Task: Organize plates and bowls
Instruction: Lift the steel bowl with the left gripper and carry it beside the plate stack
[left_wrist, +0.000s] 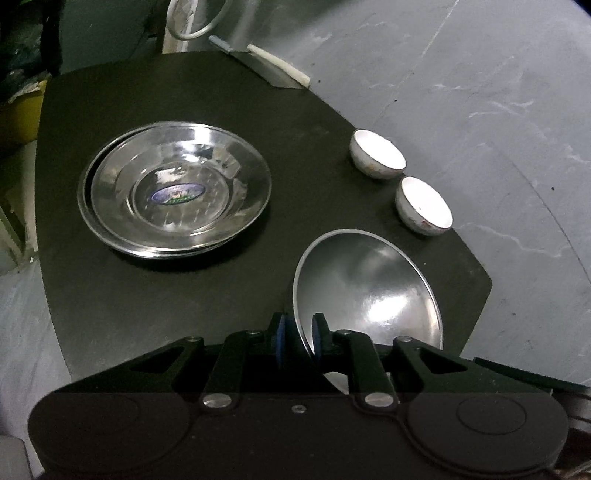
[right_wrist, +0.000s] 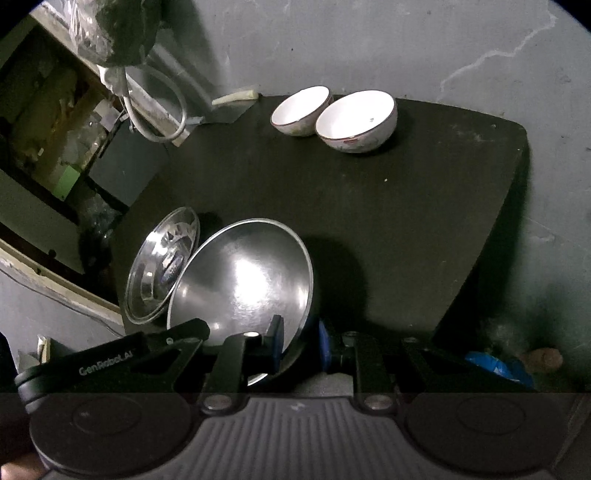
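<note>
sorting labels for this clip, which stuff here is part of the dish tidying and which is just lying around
Part of the job:
- steel bowl held by both hand-held grippers
- stacked steel plates
- two white bowls

Lying about:
- cleaver
- white cable

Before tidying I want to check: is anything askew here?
The upper steel plate sits off-centre in the lower plate. The steel bowl hangs tilted, its rim in the left hand-held gripper.

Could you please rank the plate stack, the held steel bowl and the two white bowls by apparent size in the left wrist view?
1. Plate stack.
2. Steel bowl, though it is nearer the camera, so unsure.
3. The two white bowls look alike; not ranked.
</note>
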